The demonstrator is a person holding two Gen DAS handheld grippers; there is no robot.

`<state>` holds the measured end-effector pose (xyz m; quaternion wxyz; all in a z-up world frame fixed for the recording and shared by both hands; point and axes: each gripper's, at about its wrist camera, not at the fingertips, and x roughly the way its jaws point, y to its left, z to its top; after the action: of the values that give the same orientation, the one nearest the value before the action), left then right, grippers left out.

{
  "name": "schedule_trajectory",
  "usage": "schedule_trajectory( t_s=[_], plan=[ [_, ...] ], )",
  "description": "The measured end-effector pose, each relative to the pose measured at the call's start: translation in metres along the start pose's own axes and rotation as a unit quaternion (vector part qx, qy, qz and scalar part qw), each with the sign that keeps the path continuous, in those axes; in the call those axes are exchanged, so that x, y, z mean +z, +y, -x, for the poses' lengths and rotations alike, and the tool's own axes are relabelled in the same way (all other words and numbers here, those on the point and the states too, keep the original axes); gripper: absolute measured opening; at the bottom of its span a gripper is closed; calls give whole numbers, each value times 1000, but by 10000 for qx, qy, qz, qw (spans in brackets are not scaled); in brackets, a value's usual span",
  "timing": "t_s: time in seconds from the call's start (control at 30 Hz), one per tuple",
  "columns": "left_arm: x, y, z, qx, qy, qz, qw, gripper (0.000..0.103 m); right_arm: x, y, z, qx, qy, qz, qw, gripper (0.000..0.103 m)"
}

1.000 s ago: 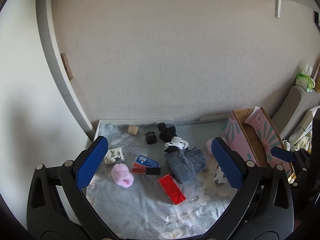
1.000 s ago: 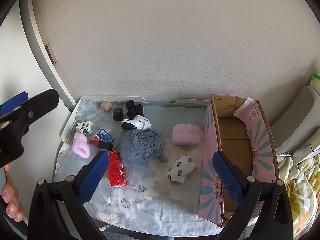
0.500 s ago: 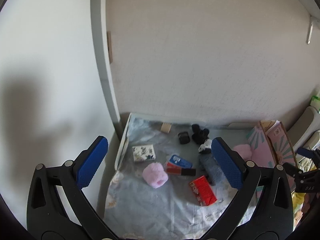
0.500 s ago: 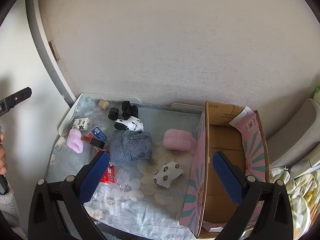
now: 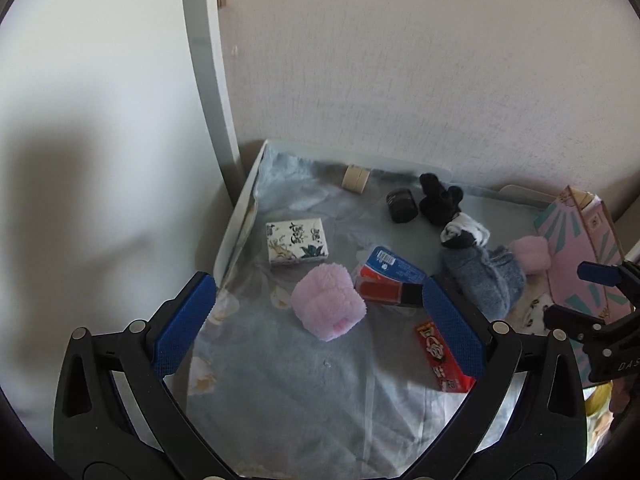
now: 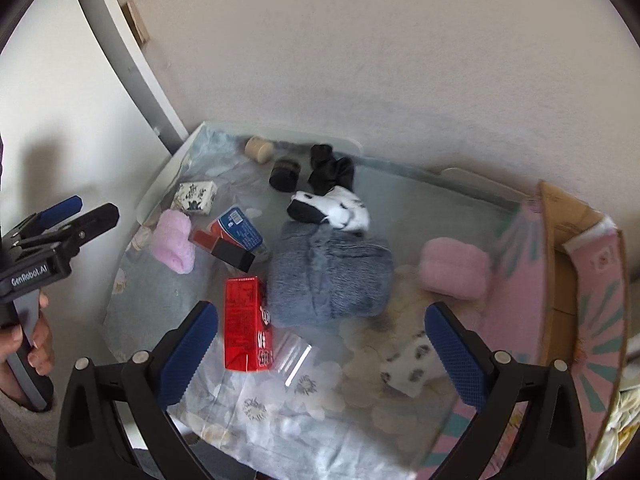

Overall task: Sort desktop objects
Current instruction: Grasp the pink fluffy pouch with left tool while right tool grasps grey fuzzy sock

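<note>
Loose objects lie on a floral-clothed table [image 5: 280,380]. My left gripper [image 5: 320,328] is open and empty, hovering above a fluffy pink sock roll [image 5: 326,307]; a patterned white box [image 5: 298,241], a blue tube [image 5: 394,266] and a red-black lipstick [image 5: 390,293] lie beyond. My right gripper [image 6: 322,350] is open and empty above a red box [image 6: 246,334] and a grey-blue fluffy roll [image 6: 328,282]. A pink roll [image 6: 456,268] and a spotted white sock [image 6: 412,362] lie to the right.
A pink cardboard box [image 6: 560,300] stands open at the table's right edge. Black socks [image 6: 330,172], a black-white sock [image 6: 332,208], a black jar [image 6: 285,175] and a beige tape roll [image 6: 258,150] sit near the wall. A clear zip bag [image 6: 294,356] lies beside the red box.
Both grippers have moved down and closer to the table. The left one has swung left over the pink sock roll; the right one now hovers over the red box and grey roll.
</note>
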<state>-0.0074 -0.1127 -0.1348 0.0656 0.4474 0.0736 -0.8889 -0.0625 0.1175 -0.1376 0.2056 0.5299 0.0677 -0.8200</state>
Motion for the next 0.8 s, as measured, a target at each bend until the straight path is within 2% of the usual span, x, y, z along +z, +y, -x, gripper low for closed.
schedule_trajectory(
  t_s=[0.27, 0.57, 0.67, 0.8],
  plan=[
    [-22, 2, -59, 7, 211, 175, 9996, 102, 11, -5, -74, -133, 585, 65, 9982, 103],
    [-33, 16, -85, -24, 335, 442, 9985, 100, 10, -15, -101, -58, 770, -113, 9969, 103],
    [-34, 21, -86, -65, 339, 487, 9982, 93, 9, -19, -104, 38, 777, -241, 9967, 97],
    [-33, 23, -86, -239, 292, 498, 9980, 72, 7, -26, -107, 97, 818, -414, 9957, 91]
  ],
)
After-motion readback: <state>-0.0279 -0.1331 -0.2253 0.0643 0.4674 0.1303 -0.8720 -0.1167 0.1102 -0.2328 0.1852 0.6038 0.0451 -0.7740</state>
